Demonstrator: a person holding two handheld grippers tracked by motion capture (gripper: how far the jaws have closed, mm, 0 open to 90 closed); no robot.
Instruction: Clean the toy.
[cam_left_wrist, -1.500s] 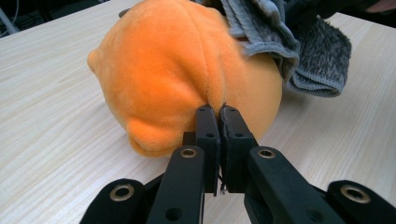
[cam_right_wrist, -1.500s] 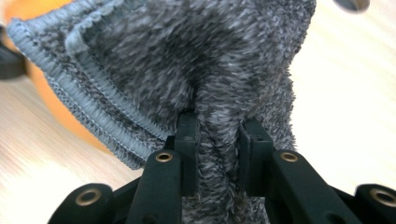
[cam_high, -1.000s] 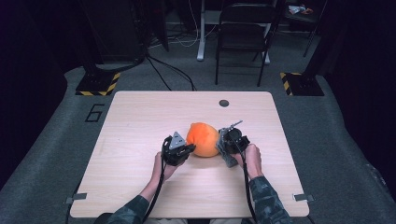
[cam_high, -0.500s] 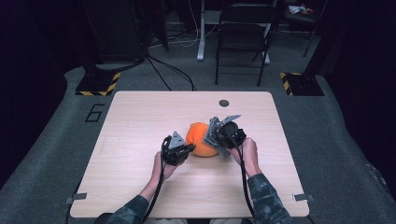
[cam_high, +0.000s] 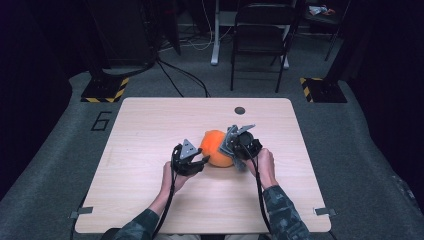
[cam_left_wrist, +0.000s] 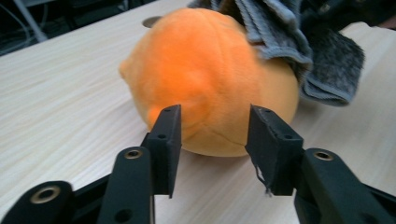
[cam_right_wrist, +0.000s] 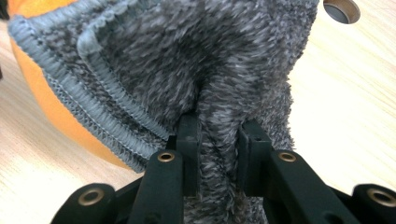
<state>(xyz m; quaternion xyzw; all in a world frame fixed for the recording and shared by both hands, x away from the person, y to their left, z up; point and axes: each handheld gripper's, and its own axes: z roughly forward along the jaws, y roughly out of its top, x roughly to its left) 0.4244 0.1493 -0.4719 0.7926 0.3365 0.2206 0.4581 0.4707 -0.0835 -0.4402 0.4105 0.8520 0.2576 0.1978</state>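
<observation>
The left gripper (cam_high: 200, 161) jaws have just been opening and are now standing apart before the orange plush (cam_left_wrist: 210, 79). The right gripper (cam_right_wrist: 217, 135) is gripping the grey cloth (cam_right_wrist: 196, 60), now draping it higher over the plush than a second ago.

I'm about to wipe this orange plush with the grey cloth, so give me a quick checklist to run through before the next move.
1. Right gripper clamped on grey cloth: ok.
2. Cloth reaches the orange plush: ok, it drapes over the far side.
3. Left gripper steadying the plush: not ok; its jaws have just been opening and stand apart from it.
4. Plush resting on the table: ok.
5. Plush clear of the table's round hole: ok.
</observation>
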